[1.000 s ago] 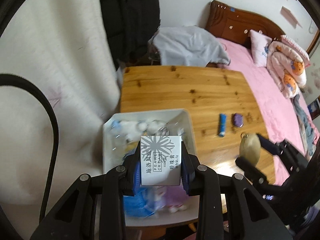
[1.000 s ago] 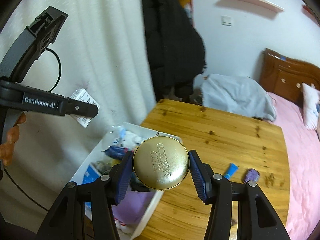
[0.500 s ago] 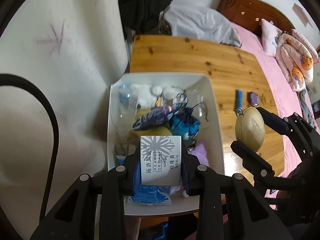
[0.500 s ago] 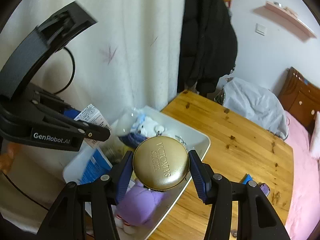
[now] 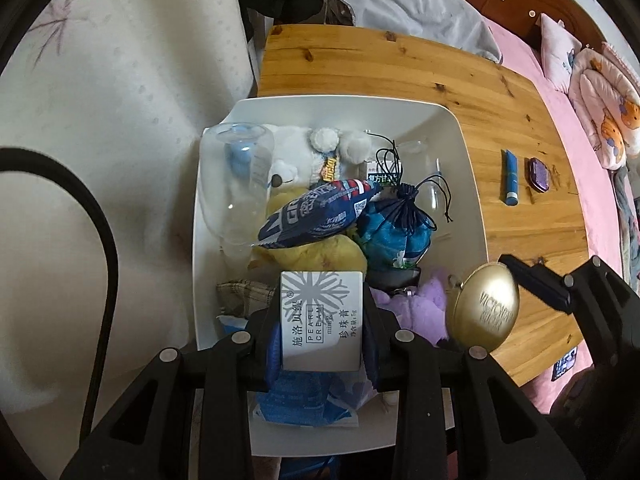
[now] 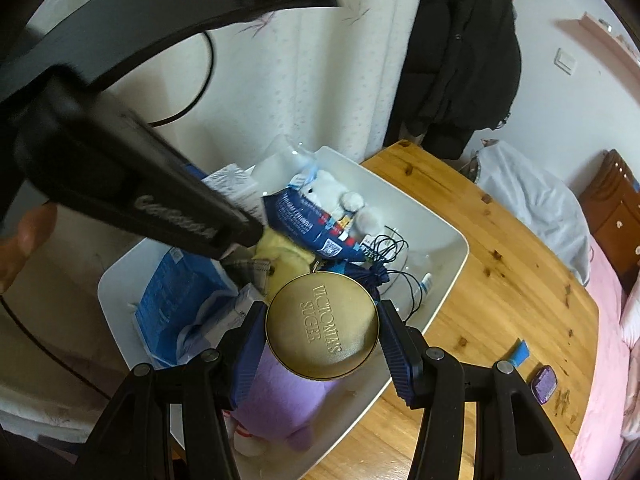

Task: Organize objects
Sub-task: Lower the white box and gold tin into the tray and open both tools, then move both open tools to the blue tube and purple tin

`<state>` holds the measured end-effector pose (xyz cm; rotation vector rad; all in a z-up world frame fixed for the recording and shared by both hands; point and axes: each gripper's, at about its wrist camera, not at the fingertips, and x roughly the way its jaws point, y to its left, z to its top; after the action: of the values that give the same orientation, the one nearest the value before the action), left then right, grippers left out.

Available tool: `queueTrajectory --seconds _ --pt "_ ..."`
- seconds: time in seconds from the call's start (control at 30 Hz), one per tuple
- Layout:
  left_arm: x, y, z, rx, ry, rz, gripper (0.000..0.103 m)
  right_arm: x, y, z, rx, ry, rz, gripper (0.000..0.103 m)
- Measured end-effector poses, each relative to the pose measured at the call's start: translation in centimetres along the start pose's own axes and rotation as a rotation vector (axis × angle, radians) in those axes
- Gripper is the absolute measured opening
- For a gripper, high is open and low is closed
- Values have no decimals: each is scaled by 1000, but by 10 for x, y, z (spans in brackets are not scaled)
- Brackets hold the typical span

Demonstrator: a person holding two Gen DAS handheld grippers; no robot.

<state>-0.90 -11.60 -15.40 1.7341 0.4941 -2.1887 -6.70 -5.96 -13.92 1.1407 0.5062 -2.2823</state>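
At the bottom centre of the left wrist view, the left gripper (image 5: 322, 322) is clamped on a white cream box (image 5: 321, 320) above the white bin (image 5: 472, 184). Lower right, the right gripper (image 6: 322, 324) grasps a round gold tin (image 6: 322, 325) over the bin's near corner. Farther off, toward the right edge, a blue tube (image 5: 510, 178) and purple case (image 5: 538, 175) lie on the wooden table (image 5: 400, 68).
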Motion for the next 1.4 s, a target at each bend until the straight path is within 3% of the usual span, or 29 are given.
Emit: queueTrajectory --seconds 0.07,0.13,0.2,0.27,0.3,0.47,0.5,0.67,1.4 --pt "1 -2 2 0 3 8 35 -2 0 -1 -15 -1 6 61" --pt "0 -5 3 -4 8 10 36 -8 1 -3 -27 -18 11 75" --pt "-1 -9 5 -8 16 21 47 -15 2 -5 -47 -49 10 80" --pt "-4 -11 6 -11 11 17 77 -19 3 -6 -66 -64 6 80" --pt "-6 -12 7 -14 6 16 79 -21 3 -6 -71 -69 2 80" --pt "-16 -20 10 -22 -2 17 79 -35 -5 -7 -49 -96 -11 80" --pt "-18 -21 11 -96 -11 49 79 -38 -8 -7 -42 -103 -11 80" --pt "-31 -34 16 -91 -27 43 80 -54 -23 -6 6 -142 -20 80" --pt "-87 -128 66 73 -147 -75 82 -118 -95 -30 244 -241 -134 80"
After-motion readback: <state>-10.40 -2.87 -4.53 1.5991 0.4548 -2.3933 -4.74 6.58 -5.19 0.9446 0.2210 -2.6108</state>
